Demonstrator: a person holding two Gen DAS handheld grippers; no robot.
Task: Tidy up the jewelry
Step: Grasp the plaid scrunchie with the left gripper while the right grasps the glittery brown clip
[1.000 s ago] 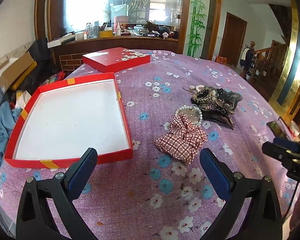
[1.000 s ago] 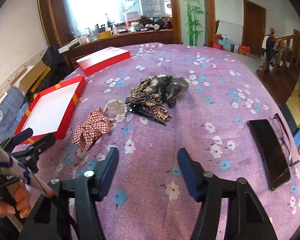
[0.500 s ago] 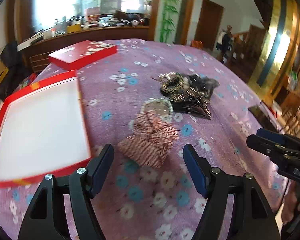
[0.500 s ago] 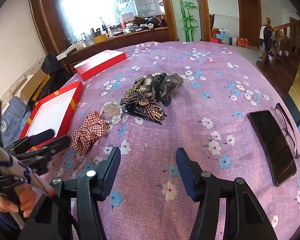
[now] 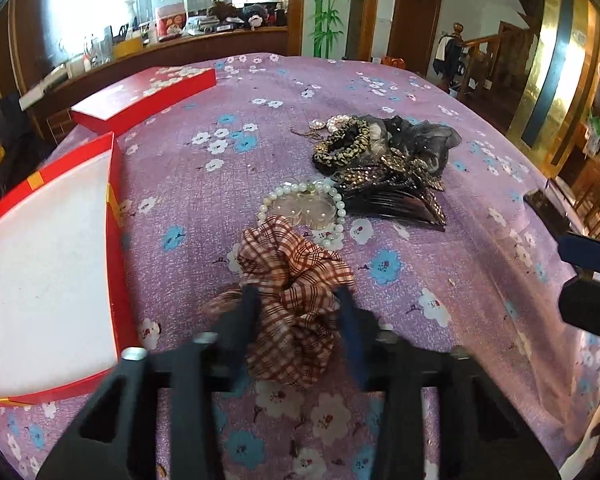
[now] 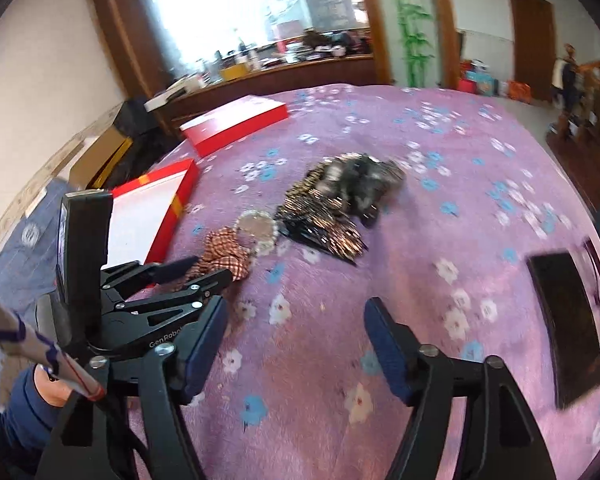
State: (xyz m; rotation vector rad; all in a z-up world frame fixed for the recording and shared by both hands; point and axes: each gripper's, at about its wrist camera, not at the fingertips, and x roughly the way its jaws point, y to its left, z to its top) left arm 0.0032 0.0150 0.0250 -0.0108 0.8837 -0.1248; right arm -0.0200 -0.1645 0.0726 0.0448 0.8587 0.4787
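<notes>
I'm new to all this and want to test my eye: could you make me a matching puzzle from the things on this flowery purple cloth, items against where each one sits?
Items:
1. plaid scrunchie
2. pearl bracelet
3. red lid
4. black phone

Places:
A. far side, beyond the open red box
B. between the closing left gripper fingers
C. right edge, beside glasses
D. just beyond the scrunchie

Pairs: 1-B, 2-D, 3-A, 4-C

Daylight is pouring through the window (image 5: 100, 12) at the back, blowing it out to white glare. The fisheye lens is bending the room's edges into dark corners. Motion blur is smearing the right wrist view, especially the phone (image 6: 566, 330) and the tablecloth (image 6: 440, 240).
</notes>
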